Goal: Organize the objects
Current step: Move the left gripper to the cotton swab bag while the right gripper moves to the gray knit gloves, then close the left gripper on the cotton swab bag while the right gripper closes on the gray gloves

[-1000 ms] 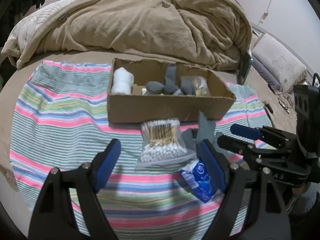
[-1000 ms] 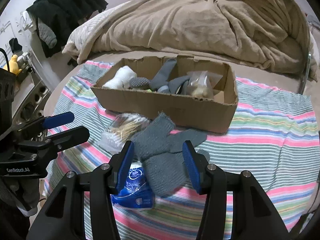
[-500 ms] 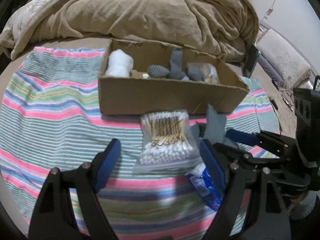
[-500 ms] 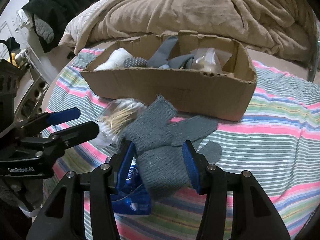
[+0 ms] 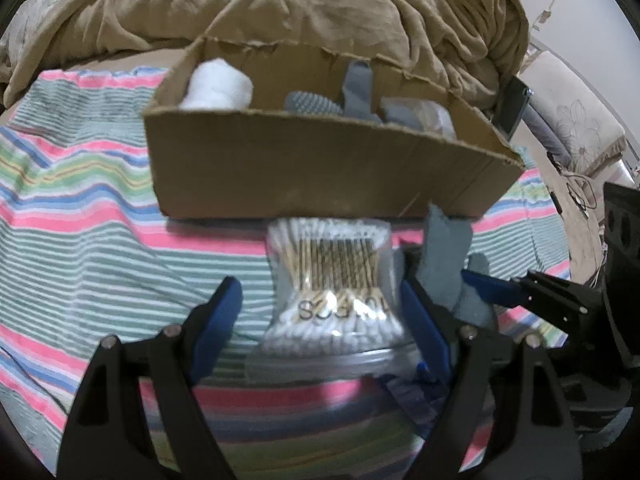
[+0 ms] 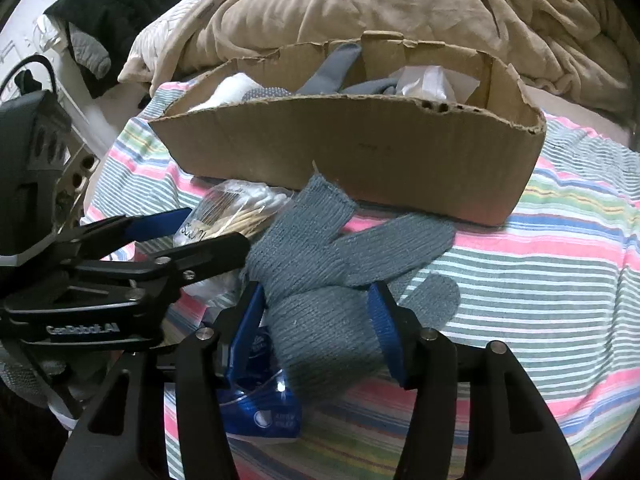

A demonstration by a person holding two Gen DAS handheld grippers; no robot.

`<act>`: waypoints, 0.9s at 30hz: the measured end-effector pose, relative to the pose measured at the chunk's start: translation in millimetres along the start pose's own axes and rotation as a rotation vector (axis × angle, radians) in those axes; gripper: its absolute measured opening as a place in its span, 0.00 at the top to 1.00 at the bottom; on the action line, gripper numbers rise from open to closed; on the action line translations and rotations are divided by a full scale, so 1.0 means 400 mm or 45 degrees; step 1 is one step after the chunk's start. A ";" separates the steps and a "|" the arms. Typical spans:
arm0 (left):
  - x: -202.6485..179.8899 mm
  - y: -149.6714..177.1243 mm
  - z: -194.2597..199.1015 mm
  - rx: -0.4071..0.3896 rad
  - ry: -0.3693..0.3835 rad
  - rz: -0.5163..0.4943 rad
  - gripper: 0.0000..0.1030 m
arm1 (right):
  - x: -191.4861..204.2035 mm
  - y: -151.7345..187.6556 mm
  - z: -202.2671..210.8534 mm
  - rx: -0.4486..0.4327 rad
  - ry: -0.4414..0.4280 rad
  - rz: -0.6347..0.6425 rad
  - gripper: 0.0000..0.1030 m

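Note:
A clear bag of cotton swabs [image 5: 334, 280] lies on the striped cloth in front of a cardboard box [image 5: 320, 168]. My left gripper [image 5: 320, 320] is open, its blue pads either side of the bag. A grey knit glove [image 6: 332, 280] lies right of the bag, over a blue packet [image 6: 260, 404]. My right gripper [image 6: 320, 324] is open, with its pads close on both sides of the glove's cuff. The box [image 6: 360, 152] holds a white roll [image 5: 218, 86], grey gloves [image 5: 356, 88] and a clear bag [image 6: 432, 80].
The striped cloth [image 5: 80, 208] covers a bed. A tan blanket [image 5: 280, 4] is heaped behind the box. Dark clothes [image 6: 120, 12] hang at the far left in the right wrist view. The left gripper [image 6: 132, 256] also shows there, close beside the glove.
Both grippers have moved forward and down. The left now straddles the cotton swab bag; the right now straddles the glove's cuff. Neither has closed.

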State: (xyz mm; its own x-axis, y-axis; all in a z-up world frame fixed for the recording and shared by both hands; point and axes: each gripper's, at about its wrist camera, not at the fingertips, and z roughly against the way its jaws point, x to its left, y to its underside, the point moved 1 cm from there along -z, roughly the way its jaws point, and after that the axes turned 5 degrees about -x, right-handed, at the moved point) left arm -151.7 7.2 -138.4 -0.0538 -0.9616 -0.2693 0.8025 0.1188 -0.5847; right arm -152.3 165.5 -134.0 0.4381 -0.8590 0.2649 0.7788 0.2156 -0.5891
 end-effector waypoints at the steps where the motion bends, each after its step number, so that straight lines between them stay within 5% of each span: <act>1: 0.003 0.002 0.000 -0.003 0.009 0.006 0.21 | -0.001 0.001 0.001 0.000 -0.005 -0.001 0.48; 7: 0.002 0.011 0.014 -0.031 0.060 0.004 0.41 | 0.010 0.016 0.032 -0.025 0.003 0.024 0.57; 27: -0.007 0.033 0.105 -0.089 0.067 -0.018 0.49 | -0.033 0.023 0.178 -0.105 0.083 -0.045 0.58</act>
State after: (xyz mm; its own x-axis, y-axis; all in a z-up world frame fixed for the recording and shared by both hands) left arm -115.9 1.0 -113.2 -0.0973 -0.9492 -0.2993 0.7582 0.1241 -0.6401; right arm -118.8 211.9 -88.4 0.3788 -0.8943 0.2383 0.7524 0.1476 -0.6420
